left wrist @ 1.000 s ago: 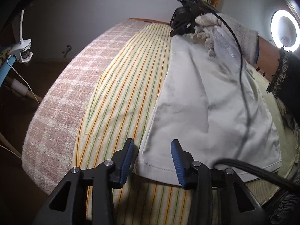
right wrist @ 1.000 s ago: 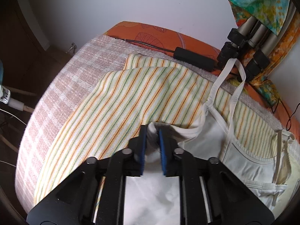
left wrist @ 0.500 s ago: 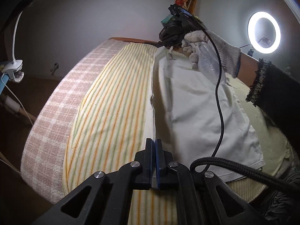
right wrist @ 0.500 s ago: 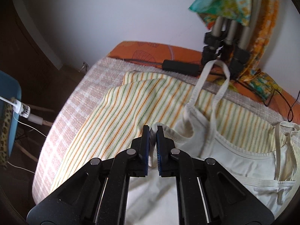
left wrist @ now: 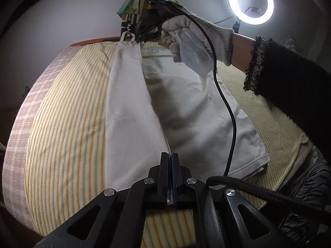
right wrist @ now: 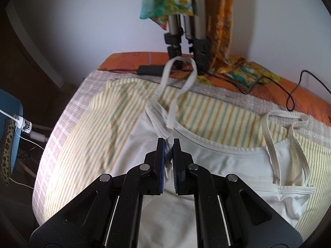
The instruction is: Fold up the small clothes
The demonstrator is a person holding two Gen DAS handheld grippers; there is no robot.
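A white strappy top [left wrist: 186, 107] lies on a striped cloth [left wrist: 68, 124] over a bed. My left gripper [left wrist: 170, 157] is shut on the top's bottom hem corner and holds the left side flap lifted and folded toward the middle. At the far end a gloved hand [left wrist: 192, 41] holds my right gripper, whose tips are hidden there. In the right wrist view my right gripper [right wrist: 169, 142] is shut on the top [right wrist: 227, 165] at its left armhole, with the loose shoulder strap [right wrist: 178, 82] arching up beyond it.
A lit ring lamp [left wrist: 250, 1] stands at the upper right. Tripod legs [right wrist: 186, 31], a black power brick [right wrist: 154, 69] with cables and colourful fabric [right wrist: 246, 72] sit at the bed's far end. A checked blanket [right wrist: 60, 136] edges the bed's left side; a blue chair [right wrist: 8, 124] stands beyond.
My left gripper closed on the hem corner and both grippers carried the top's left edge up and rightward, folding a flap over. The shoulder strap swung up.
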